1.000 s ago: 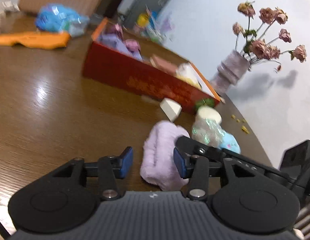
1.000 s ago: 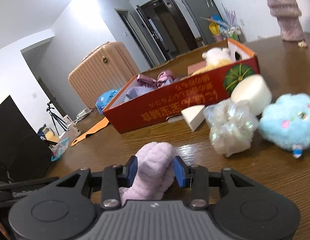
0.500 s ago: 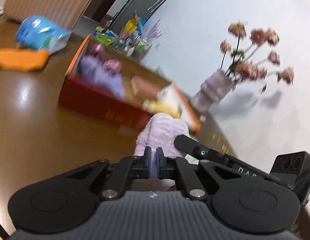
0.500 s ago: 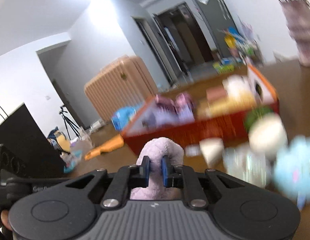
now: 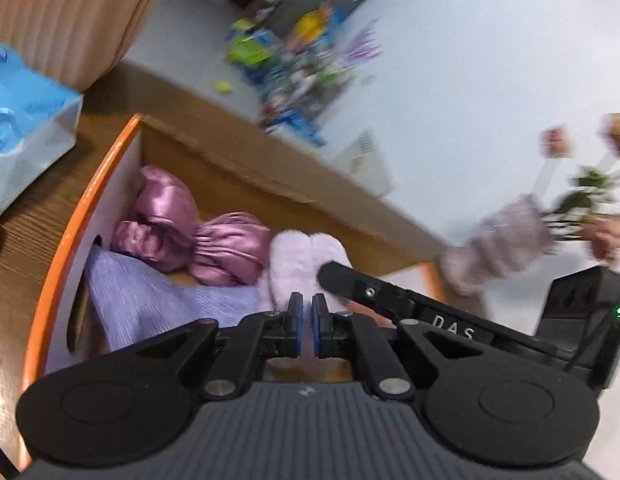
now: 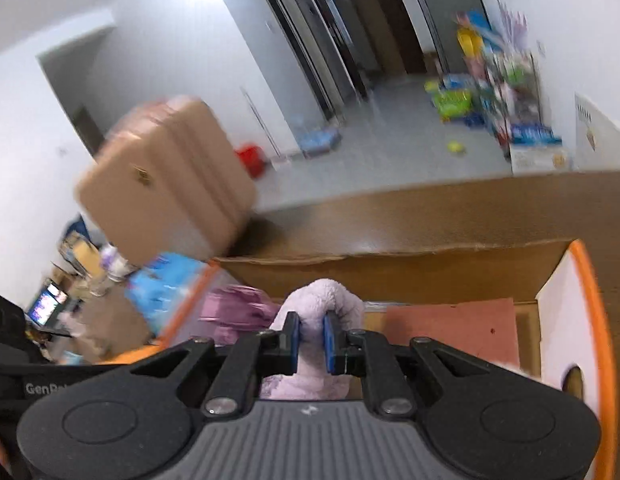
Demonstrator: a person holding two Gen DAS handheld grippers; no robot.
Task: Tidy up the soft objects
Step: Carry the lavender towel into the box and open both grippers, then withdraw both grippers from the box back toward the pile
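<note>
**Fluffy lilac piece held over the box**

Both tools carry 1 fluffy lilac piece (image 5: 305,256) above the open box (image 5: 65,240). The left gripper (image 5: 305,326) is pressed together on its near end, and the right gripper (image 6: 310,338) pinches a fold of the same piece. Going left to right inside the box: a lavender cloth (image 5: 149,296), 2 shiny pink bundles (image 5: 189,228), then a flat pink sheet (image 6: 450,332) on the bottom. These look already sorted. By my judgement, the step is at the drop-off: the piece is over the box but not yet let go.

The box sits on a brown wooden table (image 6: 430,216), with a blue bag (image 5: 25,120) to its left. Behind stand a tan suitcase (image 6: 165,176), white walls, dark doorways and a vase of dried flowers (image 5: 506,240).
</note>
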